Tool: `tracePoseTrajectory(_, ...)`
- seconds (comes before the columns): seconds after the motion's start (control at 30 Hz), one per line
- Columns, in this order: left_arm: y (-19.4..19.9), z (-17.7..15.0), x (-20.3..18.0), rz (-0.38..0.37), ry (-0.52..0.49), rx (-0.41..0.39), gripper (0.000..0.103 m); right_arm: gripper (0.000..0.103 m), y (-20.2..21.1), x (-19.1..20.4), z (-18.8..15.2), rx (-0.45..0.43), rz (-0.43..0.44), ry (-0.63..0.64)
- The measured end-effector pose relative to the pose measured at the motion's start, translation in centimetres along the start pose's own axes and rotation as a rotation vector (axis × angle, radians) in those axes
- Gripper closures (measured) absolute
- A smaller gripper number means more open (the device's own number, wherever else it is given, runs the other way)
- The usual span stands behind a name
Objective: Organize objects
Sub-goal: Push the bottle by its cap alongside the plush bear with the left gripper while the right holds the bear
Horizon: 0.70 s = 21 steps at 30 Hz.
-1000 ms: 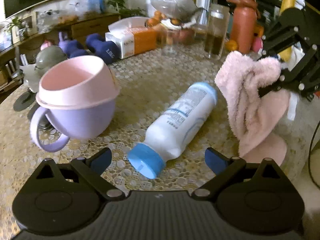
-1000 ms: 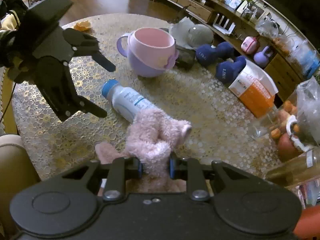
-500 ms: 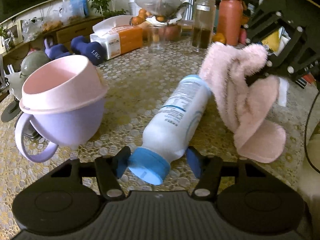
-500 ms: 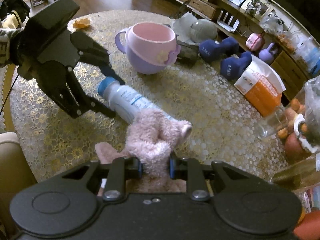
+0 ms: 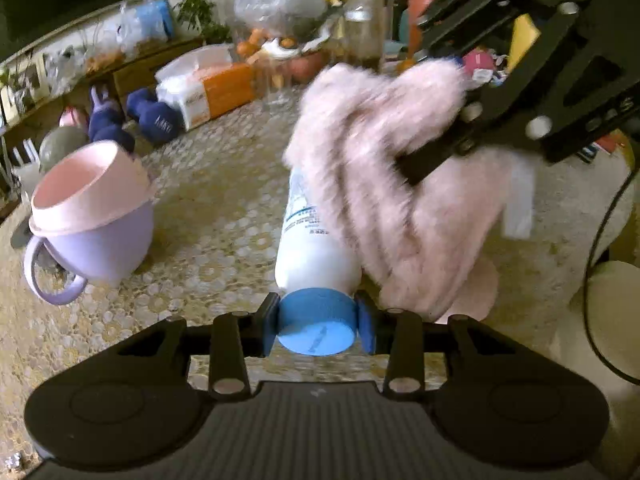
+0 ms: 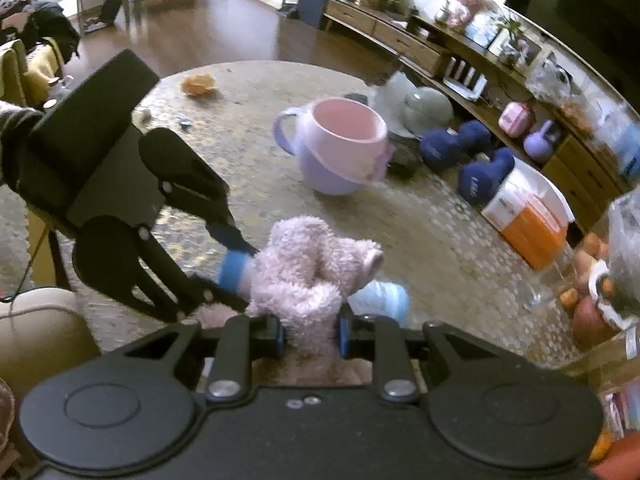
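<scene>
A white bottle (image 5: 316,248) with a blue cap (image 5: 316,320) lies on the round table. My left gripper (image 5: 318,324) is shut on the cap, pads on both sides of it. In the right wrist view the bottle's cap (image 6: 232,272) shows between the left gripper's fingers and its far end (image 6: 384,296) shows past the cloth. My right gripper (image 6: 310,334) is shut on a fluffy pink cloth (image 6: 312,272) and holds it just above the bottle. The cloth (image 5: 400,200) drapes over the bottle's right side in the left wrist view.
A pink bowl in a lilac mug (image 5: 92,220) stands left of the bottle. Blue dumbbells (image 5: 152,120), an orange tissue box (image 5: 212,88), a glass, jars and a fruit bag crowd the table's far side. An orange scrap (image 6: 198,85) lies at the far edge.
My left gripper moved forward and shut on the bottle's blue cap. My right gripper carried the pink cloth closer, over the bottle.
</scene>
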<state>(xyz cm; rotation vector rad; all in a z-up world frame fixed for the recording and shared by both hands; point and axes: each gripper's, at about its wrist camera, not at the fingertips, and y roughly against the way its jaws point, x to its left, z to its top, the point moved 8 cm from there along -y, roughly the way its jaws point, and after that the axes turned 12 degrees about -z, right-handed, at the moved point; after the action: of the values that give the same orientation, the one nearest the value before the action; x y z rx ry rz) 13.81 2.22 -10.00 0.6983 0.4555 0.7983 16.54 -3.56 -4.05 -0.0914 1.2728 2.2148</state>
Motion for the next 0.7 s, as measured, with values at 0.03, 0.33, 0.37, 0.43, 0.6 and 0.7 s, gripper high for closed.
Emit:
tracePoseTrajectory(0.03, 0.3, 0.0, -0.7, -0.005, -0.007, 0.000, 0.065, 0.082, 0.2, 0.4, 0.0, -0.001, 0.001, 0.010)
tracePoseTrajectory(0.33, 1.6, -0.9, -4.7, -0.011, -0.021, 0.009, 0.065, 0.082, 0.1, 2.3, -1.1, 0.020, 0.019, 0.040)
tracePoseTrajectory(0.37, 1.6, -1.1, -4.8, -0.009, -0.015, 0.009, 0.065, 0.082, -0.1, 2.3, -1.2, 0.024, 0.017, 0.036)
tracePoseTrajectory(0.43, 1.5, -1.5, -4.7, -0.011, -0.003, 0.015, 0.065, 0.082, -0.7, 2.1, -1.4, 0.035, 0.009, 0.030)
tracePoseTrajectory(0.6, 1.3, -2.1, -4.3, -0.021, 0.017, 0.020, 0.065, 0.082, -2.1, 0.8, -2.0, 0.065, -0.015, 0.013)
tracePoseTrajectory(0.7, 1.4, -2.3, -4.1, -0.033, 0.030, 0.011, 0.065, 0.082, -2.8, -0.5, -2.4, 0.082, -0.040, -0.006)
